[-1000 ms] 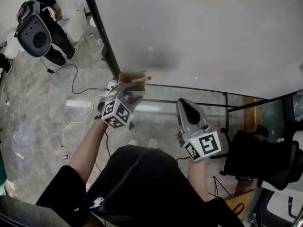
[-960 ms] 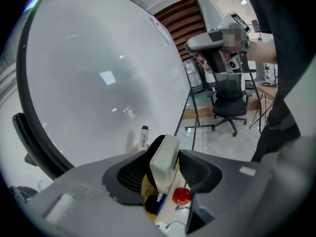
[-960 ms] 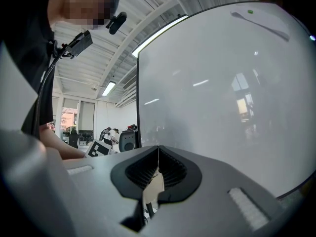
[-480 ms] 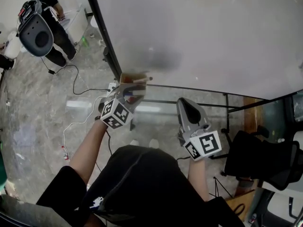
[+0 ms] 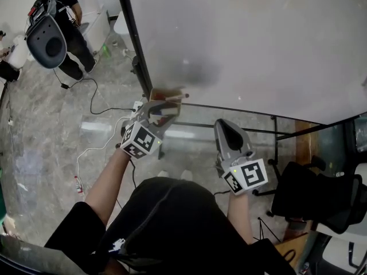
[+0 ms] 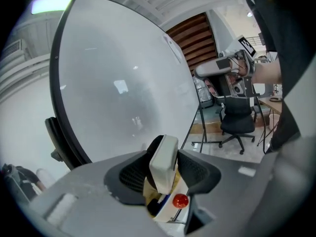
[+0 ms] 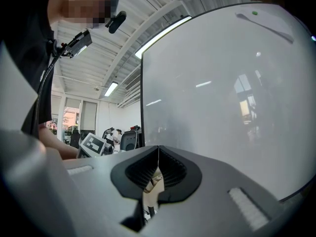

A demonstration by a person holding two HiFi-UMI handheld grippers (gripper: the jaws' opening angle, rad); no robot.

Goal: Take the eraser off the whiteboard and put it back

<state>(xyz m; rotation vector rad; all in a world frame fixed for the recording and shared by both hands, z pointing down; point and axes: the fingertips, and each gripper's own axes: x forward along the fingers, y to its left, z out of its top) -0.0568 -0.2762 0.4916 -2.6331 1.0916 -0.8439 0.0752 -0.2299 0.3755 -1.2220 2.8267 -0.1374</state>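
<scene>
Before the whiteboard (image 5: 258, 39), left hand-held gripper (image 5: 161, 111) grasps the eraser (image 6: 164, 163); right hand-held gripper (image 7: 158, 168) is clenched shut.

No words, brand names or numbers are showing clearly enough to read. The only sign-like marks are sitting on the grippers: the cube (image 5: 140, 141) of the left gripper (image 5: 163, 112) is displaying black-and-white square markers, and the cube (image 5: 248, 175) of the right gripper (image 5: 227, 128) is displaying the same kind. These are blocky coded patterns rather than letters or digits.
</scene>
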